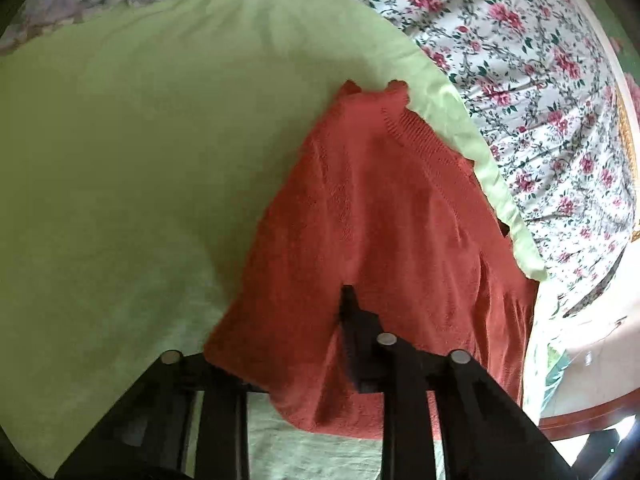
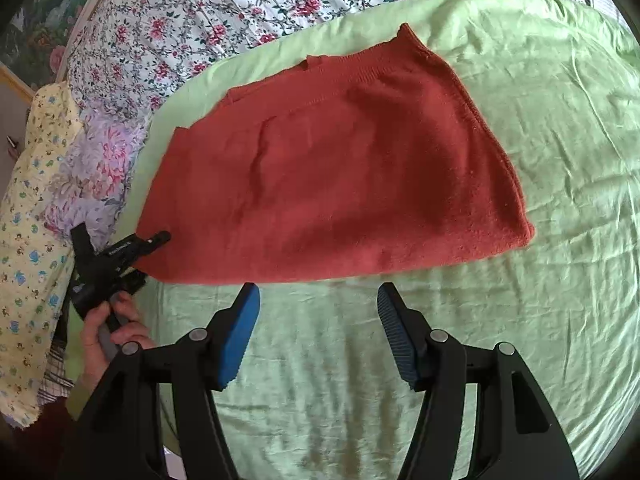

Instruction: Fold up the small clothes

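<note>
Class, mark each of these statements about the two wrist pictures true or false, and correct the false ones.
1. The red sweater lies on a green sheet. True.
2. The right claw is shut on the sweater. False: it is open and apart from the sweater, over bare sheet near its front edge.
3. The left claw has sweater fabric draped over it. True.
4. The flowered bedding is plain blue. False: it is white with pink flowers.
5. The sweater is rolled into a ball. False: it lies spread fairly flat, with one corner at the left claw.
</note>
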### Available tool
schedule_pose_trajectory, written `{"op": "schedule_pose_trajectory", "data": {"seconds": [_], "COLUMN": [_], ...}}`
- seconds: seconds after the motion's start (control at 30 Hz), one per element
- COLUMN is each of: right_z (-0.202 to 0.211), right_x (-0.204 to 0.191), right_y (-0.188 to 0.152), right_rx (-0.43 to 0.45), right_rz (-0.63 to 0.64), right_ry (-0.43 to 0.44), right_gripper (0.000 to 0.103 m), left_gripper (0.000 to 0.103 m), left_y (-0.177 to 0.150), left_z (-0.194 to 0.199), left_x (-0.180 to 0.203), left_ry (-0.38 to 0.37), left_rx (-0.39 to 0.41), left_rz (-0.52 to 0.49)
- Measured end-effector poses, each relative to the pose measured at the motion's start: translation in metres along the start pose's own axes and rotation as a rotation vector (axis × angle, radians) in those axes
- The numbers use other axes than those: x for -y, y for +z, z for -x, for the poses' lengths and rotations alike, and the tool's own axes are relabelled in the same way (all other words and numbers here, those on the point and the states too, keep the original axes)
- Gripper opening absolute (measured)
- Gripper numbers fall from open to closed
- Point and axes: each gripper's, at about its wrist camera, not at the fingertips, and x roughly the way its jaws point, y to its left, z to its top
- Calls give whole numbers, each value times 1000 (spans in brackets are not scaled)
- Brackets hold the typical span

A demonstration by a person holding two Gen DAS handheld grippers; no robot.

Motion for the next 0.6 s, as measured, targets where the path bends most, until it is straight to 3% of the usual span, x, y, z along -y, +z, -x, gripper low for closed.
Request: {"op": "schedule_pose_trajectory", "data": {"seconds": [0.17,0.37,0.6], "right_z": [-5,8,21], "right_x": [30,71,105], "right_y": [19,53,85], "right_rx": [-2,38,92], "right_rz": [-55,-116,-129], "right_ry": [20,56,55], "right_gripper": [62,62,62], "left_gripper": [16,15,15], "left_y": [-6,-32,-98], "left_z": [24,49,31], "left_x": [52,158,268], "left_ry": [50,-25,-124], "left_rx": [73,143,86], "left_rz": [-162,-392,-645]}}
